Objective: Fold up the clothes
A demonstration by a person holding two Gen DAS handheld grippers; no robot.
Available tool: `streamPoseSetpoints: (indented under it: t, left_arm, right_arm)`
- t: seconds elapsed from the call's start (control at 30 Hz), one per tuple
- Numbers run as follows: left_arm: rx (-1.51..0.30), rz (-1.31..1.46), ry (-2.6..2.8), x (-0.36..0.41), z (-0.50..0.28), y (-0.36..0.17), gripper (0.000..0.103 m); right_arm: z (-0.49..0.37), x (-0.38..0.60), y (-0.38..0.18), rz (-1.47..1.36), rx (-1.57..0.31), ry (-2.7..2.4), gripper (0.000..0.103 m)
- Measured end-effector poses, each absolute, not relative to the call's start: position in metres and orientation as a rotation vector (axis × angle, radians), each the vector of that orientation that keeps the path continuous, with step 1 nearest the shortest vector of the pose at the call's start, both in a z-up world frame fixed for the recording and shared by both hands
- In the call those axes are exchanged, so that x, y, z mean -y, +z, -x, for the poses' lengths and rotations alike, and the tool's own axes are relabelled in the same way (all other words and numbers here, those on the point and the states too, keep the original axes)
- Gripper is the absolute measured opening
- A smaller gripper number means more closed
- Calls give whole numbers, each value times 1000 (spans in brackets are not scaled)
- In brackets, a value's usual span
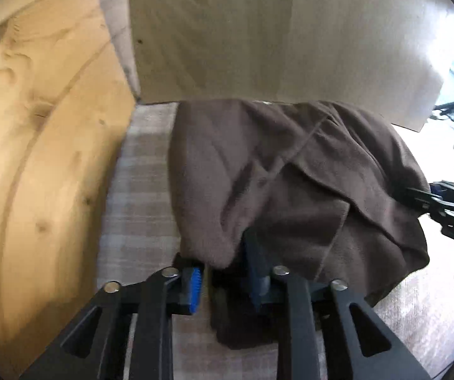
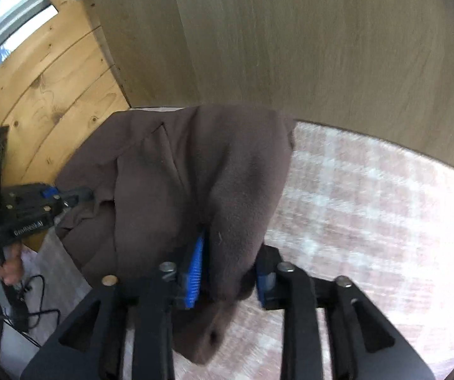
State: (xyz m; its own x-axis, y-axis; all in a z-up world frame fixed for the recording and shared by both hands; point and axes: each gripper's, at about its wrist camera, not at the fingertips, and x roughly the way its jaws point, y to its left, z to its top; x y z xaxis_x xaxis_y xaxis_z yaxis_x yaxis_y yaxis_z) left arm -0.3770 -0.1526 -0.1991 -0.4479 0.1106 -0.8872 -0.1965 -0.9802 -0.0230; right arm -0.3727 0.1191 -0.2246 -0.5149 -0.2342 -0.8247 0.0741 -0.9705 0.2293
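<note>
A brown fleece garment (image 1: 274, 174) (image 2: 179, 174) lies bunched and partly folded on a pale checked cover (image 1: 138, 190) (image 2: 353, 205). My left gripper (image 1: 225, 281) stands at its near left corner; a fold of the fleece hangs between the blue pads (image 1: 195, 285), with a dark gap beside it, so the jaws stand open. My right gripper (image 2: 228, 278) is at the opposite corner, where a thick fold sits loosely between its parted pads (image 2: 195, 262). Each gripper also shows in the other view, the right gripper (image 1: 417, 199) and the left gripper (image 2: 68, 199), at the garment's edge.
A knotty pine panel (image 1: 37, 126) (image 2: 53, 95) walls the left side and a pale wooden board (image 1: 258, 31) (image 2: 290, 47) stands right behind the garment. A hand (image 2: 8, 269) holds the left gripper's grip. A black cable (image 2: 37, 300) lies below it.
</note>
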Motion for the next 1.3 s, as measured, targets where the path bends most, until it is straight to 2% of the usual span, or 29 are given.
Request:
streamPoseSetpoints:
  t: [0.1, 0.13, 0.17, 0.2, 0.3, 0.5, 0.93, 1.0, 1.3]
  left_arm:
    - [-112, 1528, 2634, 152, 354, -173, 30]
    - [-104, 1521, 2664, 149, 343, -163, 31]
    - [-99, 1505, 2683, 145, 332, -153, 37]
    - [-101, 1471, 2694, 139, 319, -144, 46]
    - [-128, 1357, 2695, 108, 275, -118, 60]
    - [-191, 1195, 2681, 43, 228, -88, 72]
    - [-164, 1108, 2703, 3, 130, -46, 83]
    - [-152, 1111, 2720, 3, 119, -44, 86]
    - [-85, 1146, 2839, 6, 72, -32, 87]
  right_arm:
    - [353, -135, -195, -1426, 222, -2657, 37]
    - [342, -141, -184, -1411, 222, -2681, 42]
    - [330, -146, -175, -1396, 221, -2704, 48]
    - [318, -151, -165, -1381, 221, -2726, 50]
    - [279, -165, -150, -1373, 249, -2766, 51]
    - [204, -183, -141, -1409, 302, -2815, 51]
    - [66, -220, -101, -1322, 351, -3013, 51]
    - [54, -219, -98, -1304, 334, -3016, 51]
    - [26, -214, -90, -1220, 231, -2941, 51]
